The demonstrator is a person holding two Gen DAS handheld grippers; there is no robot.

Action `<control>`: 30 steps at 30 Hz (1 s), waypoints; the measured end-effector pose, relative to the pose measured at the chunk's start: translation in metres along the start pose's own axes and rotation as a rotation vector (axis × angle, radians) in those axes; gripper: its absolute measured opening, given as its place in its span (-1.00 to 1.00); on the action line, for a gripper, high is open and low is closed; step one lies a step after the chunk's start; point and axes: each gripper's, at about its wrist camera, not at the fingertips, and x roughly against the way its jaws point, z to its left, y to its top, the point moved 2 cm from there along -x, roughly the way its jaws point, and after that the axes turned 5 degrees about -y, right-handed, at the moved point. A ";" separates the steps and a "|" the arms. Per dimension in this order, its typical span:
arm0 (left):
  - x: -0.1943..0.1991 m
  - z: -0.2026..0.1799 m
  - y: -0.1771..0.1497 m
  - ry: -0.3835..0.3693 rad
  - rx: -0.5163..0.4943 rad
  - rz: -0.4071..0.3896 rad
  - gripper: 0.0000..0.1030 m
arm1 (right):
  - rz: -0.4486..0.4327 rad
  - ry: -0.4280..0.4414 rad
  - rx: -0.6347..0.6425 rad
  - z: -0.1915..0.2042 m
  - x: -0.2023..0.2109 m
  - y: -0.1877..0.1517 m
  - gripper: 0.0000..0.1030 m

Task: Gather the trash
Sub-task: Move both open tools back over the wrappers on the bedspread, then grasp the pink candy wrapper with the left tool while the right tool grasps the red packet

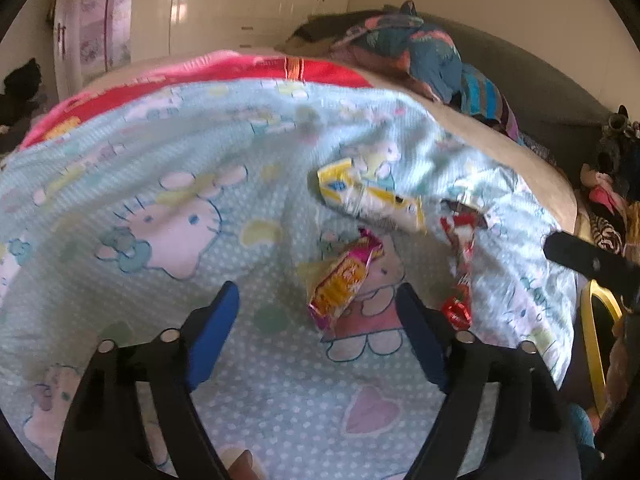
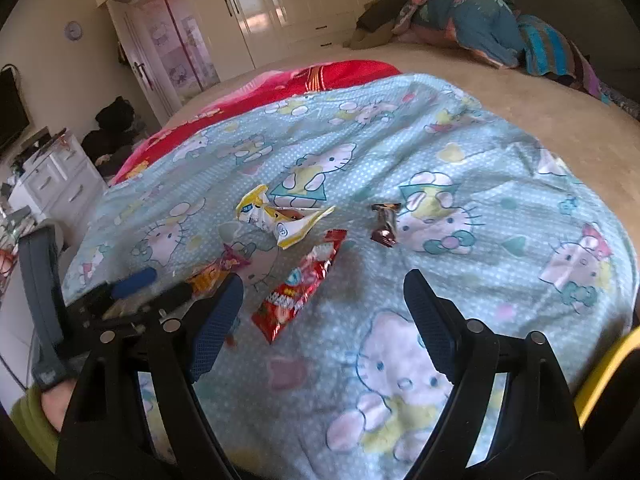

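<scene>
Several wrappers lie on a pale blue cartoon-cat blanket (image 2: pixel 500 184) spread over a bed. An orange-pink wrapper (image 1: pixel 344 280) lies just ahead of my left gripper (image 1: pixel 318 320), between its blue fingertips and nearer the right one; the jaws are open and the pads do not touch it. Beyond it lie a yellow-white wrapper (image 1: pixel 368 196) and a red wrapper (image 1: pixel 460 248). My right gripper (image 2: pixel 324 312) is open over the blanket, with the red wrapper (image 2: pixel 300 284) just ahead of its left finger. A small brown candy wrapper (image 2: pixel 386 224) lies further off, and the yellow-white wrapper (image 2: pixel 280 216) beyond the red one.
A red blanket (image 2: pixel 320 76) lies beyond the blue one. Piled bedding (image 2: pixel 480 16) sits at the bed's far end. White drawers (image 2: pixel 56 184) stand left of the bed and wardrobes (image 2: pixel 280 4) line the far wall. A yellow rim (image 1: pixel 596 320) shows at the bed's right edge.
</scene>
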 end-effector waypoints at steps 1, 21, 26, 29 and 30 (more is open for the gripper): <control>-0.003 0.002 -0.001 -0.008 0.013 0.008 0.40 | 0.007 -0.003 -0.002 0.001 -0.005 0.002 0.45; -0.018 0.024 -0.008 -0.083 0.148 0.011 -0.54 | 0.195 0.031 -0.011 0.015 -0.079 -0.002 -0.56; -0.016 0.021 -0.010 -0.143 0.168 0.016 -0.81 | 0.160 0.037 -0.026 0.005 -0.063 -0.005 -0.65; -0.012 0.016 -0.011 -0.172 0.170 0.014 -0.82 | 0.129 0.033 -0.041 -0.002 -0.050 -0.007 -0.67; -0.010 0.014 -0.011 -0.182 0.170 0.012 -0.83 | 0.120 0.030 -0.043 -0.003 -0.047 -0.008 -0.67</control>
